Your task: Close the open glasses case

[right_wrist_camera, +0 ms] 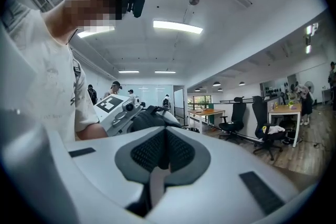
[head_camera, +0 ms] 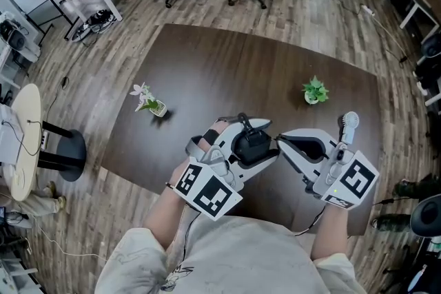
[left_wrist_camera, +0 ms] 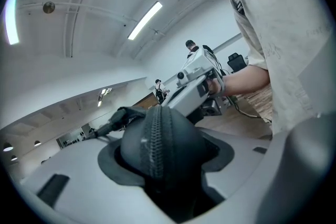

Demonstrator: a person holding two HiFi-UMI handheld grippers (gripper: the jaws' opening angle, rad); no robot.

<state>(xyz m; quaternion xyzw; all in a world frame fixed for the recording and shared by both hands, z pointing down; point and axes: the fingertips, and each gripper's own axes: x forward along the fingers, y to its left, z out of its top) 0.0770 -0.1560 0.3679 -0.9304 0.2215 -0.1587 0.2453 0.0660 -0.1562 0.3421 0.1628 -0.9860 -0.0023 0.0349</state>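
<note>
Black glasses case [left_wrist_camera: 157, 149], black zipper. White left gripper [head_camera: 265, 141] and right gripper [head_camera: 281, 140], black-and-white square markers. Dark brown table [head_camera: 227, 72]. Grey-brown wood-grain floor [head_camera: 138, 10].

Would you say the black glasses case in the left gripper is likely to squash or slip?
Probably stiff: the glasses case holds its domed shape in the left gripper. Its rounded shell might slip; the zipper ridge may add grip.
</note>
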